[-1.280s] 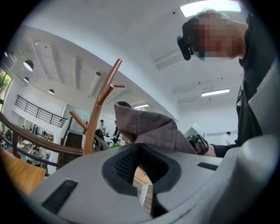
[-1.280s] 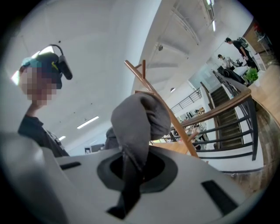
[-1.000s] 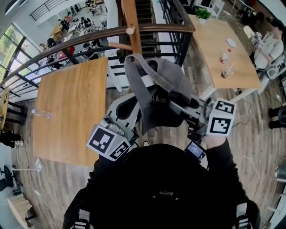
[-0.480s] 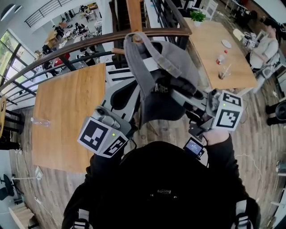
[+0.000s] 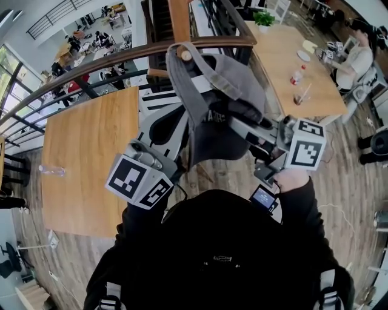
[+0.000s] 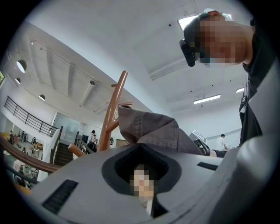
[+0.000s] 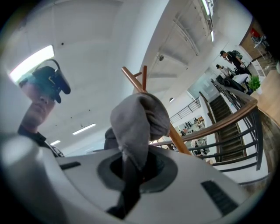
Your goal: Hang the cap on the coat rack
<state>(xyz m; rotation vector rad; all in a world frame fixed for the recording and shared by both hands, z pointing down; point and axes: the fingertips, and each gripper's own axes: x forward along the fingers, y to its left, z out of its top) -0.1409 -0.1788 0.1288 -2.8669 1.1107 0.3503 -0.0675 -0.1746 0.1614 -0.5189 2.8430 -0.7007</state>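
Right claw is clenched on the grey cap. The cap's long axis runs near to far, strap end at the coat rack peg. Left claw sits beneath; I cannot tell its grip.

Grey cap; reddish-brown coat rack; black-and-white square-patterned marker cubes; pale wooden table.

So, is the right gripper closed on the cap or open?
Closed: grey cloth of the cap is pinched between the fingers of the right gripper.
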